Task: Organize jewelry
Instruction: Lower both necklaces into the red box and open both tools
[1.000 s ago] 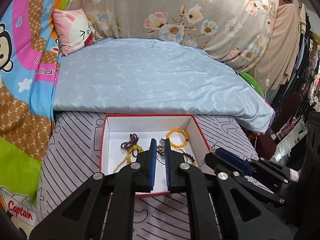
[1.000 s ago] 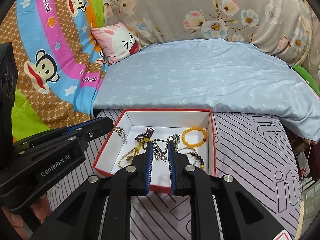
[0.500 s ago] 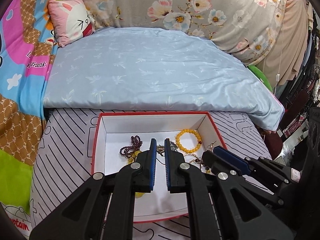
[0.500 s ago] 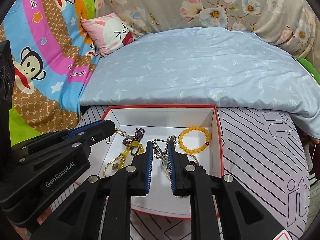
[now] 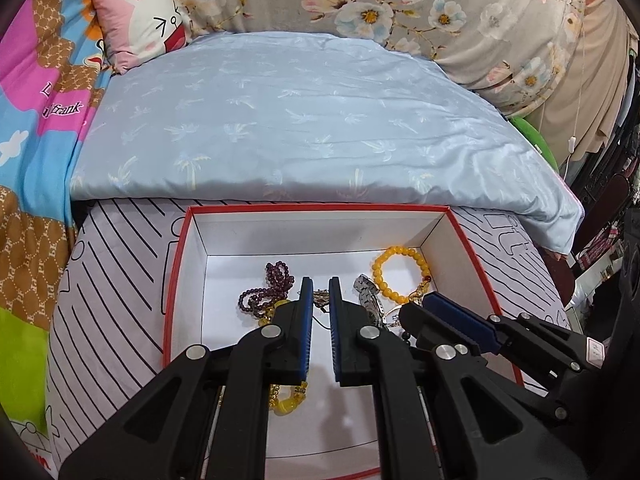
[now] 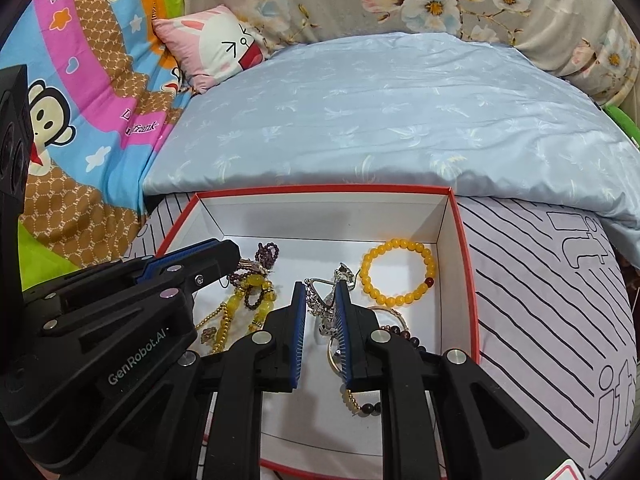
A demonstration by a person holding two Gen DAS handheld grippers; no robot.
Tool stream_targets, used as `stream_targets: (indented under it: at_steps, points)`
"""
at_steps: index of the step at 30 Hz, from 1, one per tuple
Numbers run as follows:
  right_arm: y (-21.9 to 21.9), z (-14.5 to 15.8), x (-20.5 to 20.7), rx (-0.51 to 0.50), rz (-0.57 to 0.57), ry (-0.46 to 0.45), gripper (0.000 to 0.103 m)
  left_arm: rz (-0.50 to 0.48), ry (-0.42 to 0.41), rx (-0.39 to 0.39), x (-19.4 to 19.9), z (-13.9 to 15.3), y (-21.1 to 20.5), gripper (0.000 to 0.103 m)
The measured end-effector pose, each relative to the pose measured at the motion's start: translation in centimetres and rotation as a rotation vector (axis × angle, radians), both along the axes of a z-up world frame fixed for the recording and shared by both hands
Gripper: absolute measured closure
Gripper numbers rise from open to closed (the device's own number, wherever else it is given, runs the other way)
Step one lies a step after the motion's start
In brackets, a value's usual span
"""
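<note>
A red-rimmed white box (image 5: 320, 209) (image 6: 460, 224) lies on the striped bed cover and holds tangled jewelry. A yellow bead bracelet (image 5: 400, 272) (image 6: 396, 272) lies at its far right. Dark purple beads (image 5: 272, 284) (image 6: 266, 254) and a yellow-gold necklace (image 6: 240, 308) lie at the left. A silver chain (image 6: 324, 304) sits in the middle. My left gripper (image 5: 320, 292) is inside the box, jaws slightly apart, over a small chain piece. My right gripper (image 6: 320, 300) is inside the box, jaws slightly apart around the silver chain, not closed on it.
A light blue quilt (image 5: 300, 120) lies just behind the box. A pink cartoon pillow (image 5: 140, 20) and a floral cover (image 5: 400, 0) are further back. Hanging clothes (image 5: 600, 120) are at the right. A colourful cartoon blanket (image 6: 80, 100) lies at the left.
Both grippers have moved forward and down into the box. The jewelry now sits right at their fingertips. The jaw gaps look the same.
</note>
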State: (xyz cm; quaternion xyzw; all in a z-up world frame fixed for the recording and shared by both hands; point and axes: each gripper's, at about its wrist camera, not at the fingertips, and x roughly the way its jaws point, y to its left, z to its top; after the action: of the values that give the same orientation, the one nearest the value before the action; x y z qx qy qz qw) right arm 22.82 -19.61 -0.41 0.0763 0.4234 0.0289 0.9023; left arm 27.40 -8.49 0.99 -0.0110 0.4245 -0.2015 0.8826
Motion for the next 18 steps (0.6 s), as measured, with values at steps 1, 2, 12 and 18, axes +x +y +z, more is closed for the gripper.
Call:
stream_targets:
  at_steps: [1, 2, 12, 18]
  points:
    - [0.0, -0.2, 0.2, 0.000, -0.001, 0.004, 0.089, -0.001, 0.004, 0.000, 0.1, -0.2, -0.1, 0.096]
    - [0.0, -0.4, 0.3, 0.001, -0.001, 0.007, 0.089, 0.000, 0.007, 0.001, 0.2, -0.3, -0.1, 0.096]
    - [0.1, -1.6, 0.7, 0.003, -0.002, 0.027, 0.089, 0.008, 0.032, 0.007, 0.9, -1.5, -0.3, 0.096]
    - [0.3, -2.3, 0.8, 0.000, 0.001, 0.043, 0.088, 0.005, 0.038, 0.022, 0.9, -2.3, -0.4, 0.096]
